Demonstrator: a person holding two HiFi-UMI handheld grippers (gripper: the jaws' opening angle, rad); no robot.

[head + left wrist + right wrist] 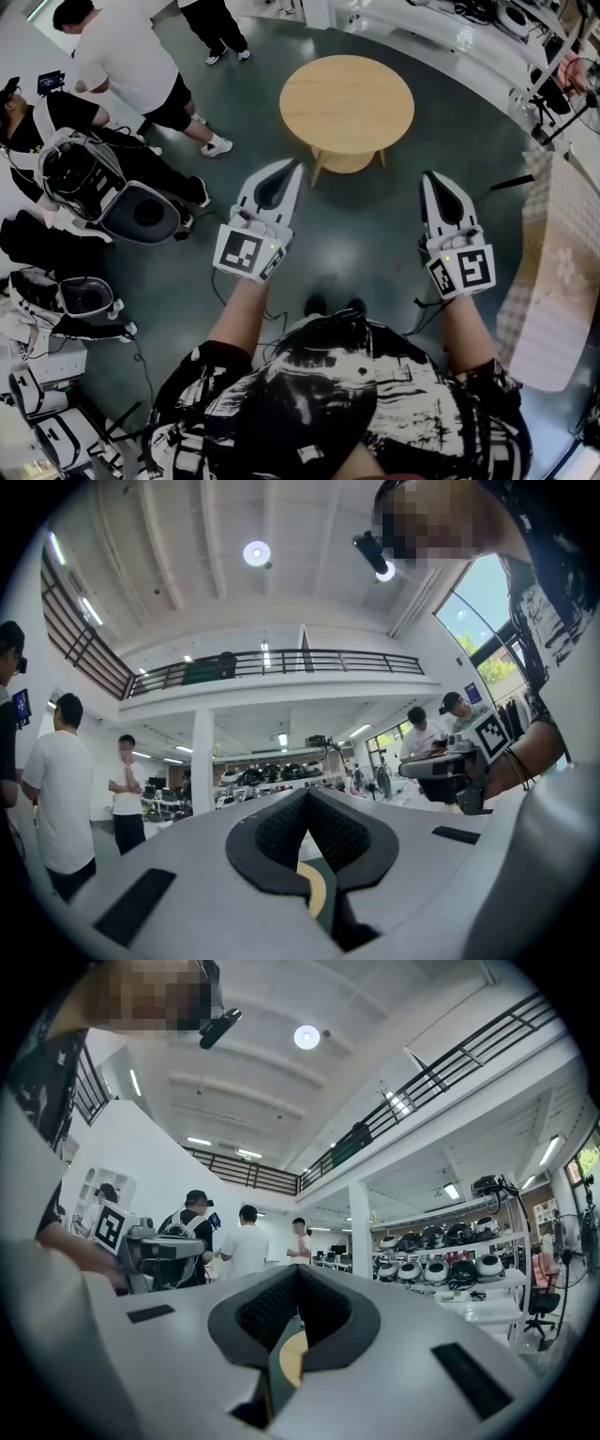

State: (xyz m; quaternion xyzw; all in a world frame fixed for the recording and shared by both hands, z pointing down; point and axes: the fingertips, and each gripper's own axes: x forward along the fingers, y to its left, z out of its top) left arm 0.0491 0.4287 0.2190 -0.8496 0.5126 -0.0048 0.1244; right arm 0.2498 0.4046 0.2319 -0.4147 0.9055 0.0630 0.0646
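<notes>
Head view: left gripper (292,167) and right gripper (429,176) held out side by side above a dark floor (375,234), well apart from each other, each with its marker cube toward the body. Both pairs of jaws drawn to a point, clenched on nothing. Nearest thing ahead of them a round wooden table (347,98) – beyond both tips, between the two lines of reach, touched by neither. Off to the left, a person in a white shirt (122,56) standing near white helmet-like devices (141,211) on the floor. At the right edge, a pale checked cloth (553,272).

Left gripper view: jaws closed tip to tip, only an eye-shaped gap behind the meeting point, nothing gripped in it. A sliver of the table's wooden top visible low through that gap. Beyond, a high white hall with a railed balcony (272,663) and a standing figure in white (61,789) at the left. Right gripper in sight at the right, marker cube up.

Right gripper view: same picture – jaws pressed together at the tips, empty, a patch of the wooden top showing below the gap. Left gripper seen at the left. Further back, a small group of people (246,1241) and shelves of white helmets (450,1260) at the right.
</notes>
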